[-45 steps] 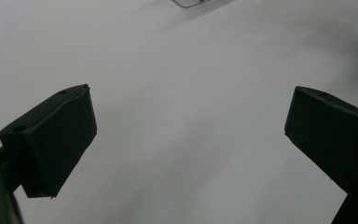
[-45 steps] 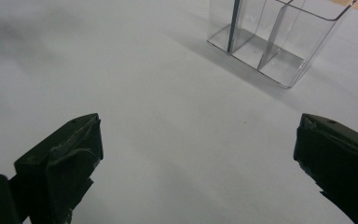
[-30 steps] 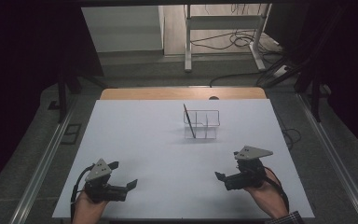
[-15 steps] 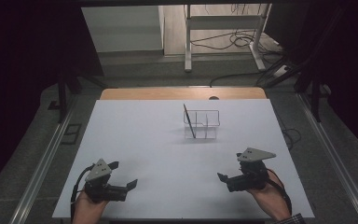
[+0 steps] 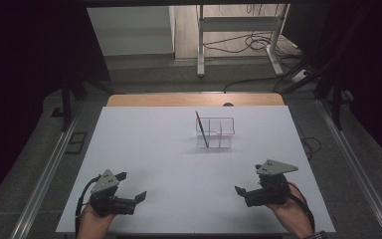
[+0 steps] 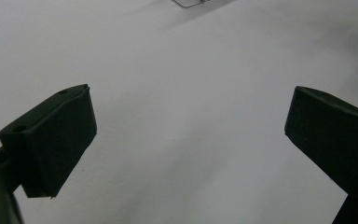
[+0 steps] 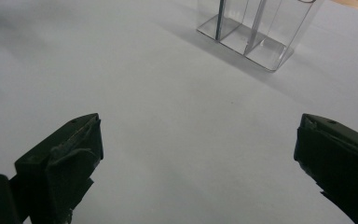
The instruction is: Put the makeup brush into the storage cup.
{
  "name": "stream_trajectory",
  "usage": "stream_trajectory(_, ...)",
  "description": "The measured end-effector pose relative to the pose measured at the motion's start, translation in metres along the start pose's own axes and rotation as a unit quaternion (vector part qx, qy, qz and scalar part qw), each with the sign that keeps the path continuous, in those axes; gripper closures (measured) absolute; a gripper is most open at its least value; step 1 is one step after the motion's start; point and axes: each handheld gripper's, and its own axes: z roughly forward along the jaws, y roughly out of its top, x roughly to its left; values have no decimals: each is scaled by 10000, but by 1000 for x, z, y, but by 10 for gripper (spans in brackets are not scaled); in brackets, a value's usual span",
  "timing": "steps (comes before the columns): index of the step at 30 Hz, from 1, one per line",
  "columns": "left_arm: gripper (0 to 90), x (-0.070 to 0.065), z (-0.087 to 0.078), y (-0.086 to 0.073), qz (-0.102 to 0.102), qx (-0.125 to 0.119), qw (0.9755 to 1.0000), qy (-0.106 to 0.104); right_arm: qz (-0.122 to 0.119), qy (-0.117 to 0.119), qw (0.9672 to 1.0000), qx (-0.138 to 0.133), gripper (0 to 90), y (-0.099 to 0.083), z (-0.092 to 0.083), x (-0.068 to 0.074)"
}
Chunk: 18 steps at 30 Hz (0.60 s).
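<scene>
The left gripper sat low at the near left of the white surface, held in a person's hand. Its jaws were wide open and held nothing. The right gripper sat at the near right, held in the other hand. Its jaws were wide open too, with nothing between them. A grey three-cornered plate lay on top of the right gripper. The two grippers were well apart from each other. A clear box with small parts inside stood toward the far side of the surface, near the middle. A thin dark stick leaned in its left end, tilted. The box was well apart from both grippers. In the right gripper view, the clear box stood ahead of the open jaws, on the bare white surface.
</scene>
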Motion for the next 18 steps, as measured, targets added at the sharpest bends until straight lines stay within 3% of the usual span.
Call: stream_trajectory(18,23,0,0,0,12,-5,10000,1,110,-67,9999,-18,4,-7,-10,-2)
